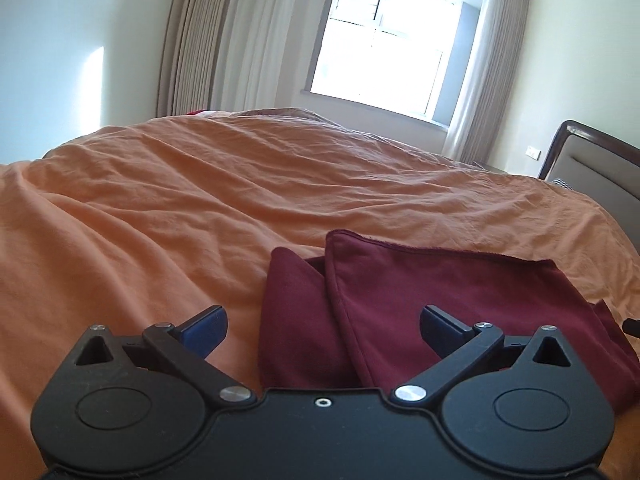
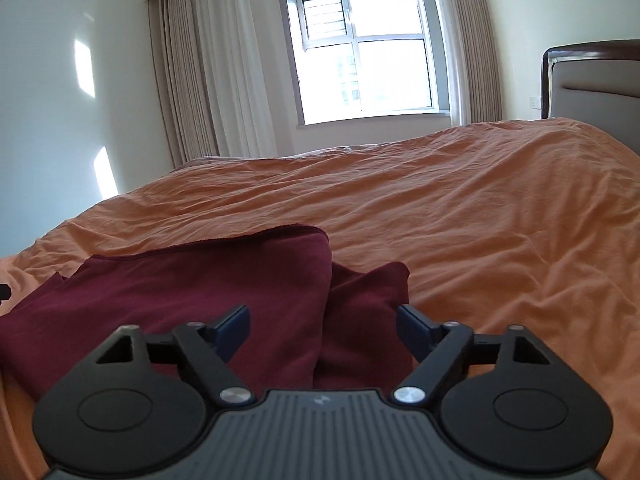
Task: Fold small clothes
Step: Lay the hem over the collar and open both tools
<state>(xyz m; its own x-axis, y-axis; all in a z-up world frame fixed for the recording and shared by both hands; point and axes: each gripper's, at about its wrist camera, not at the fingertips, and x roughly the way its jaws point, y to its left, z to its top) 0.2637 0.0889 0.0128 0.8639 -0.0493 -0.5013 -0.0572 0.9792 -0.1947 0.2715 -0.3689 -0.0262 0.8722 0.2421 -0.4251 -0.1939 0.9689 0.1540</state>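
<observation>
A dark red garment (image 1: 460,304) lies partly folded on the orange bedspread (image 1: 180,208), its top layer turned over with a stitched hem along the far edge. My left gripper (image 1: 322,326) hovers over the garment's left end, jaws wide apart, nothing between the blue pads. In the right wrist view the same garment (image 2: 192,292) fills the lower left, and my right gripper (image 2: 323,328) sits above its right end, where a lower fold sticks out. Its jaws stand open over the cloth without pinching it.
The orange bedspread (image 2: 480,220) stretches wrinkled to the far side. A padded headboard (image 2: 596,84) with a dark wooden frame stands at the right. Beyond the bed are a bright window (image 2: 366,56) and long beige curtains (image 2: 200,80). A dark object (image 1: 631,326) pokes in at the right edge.
</observation>
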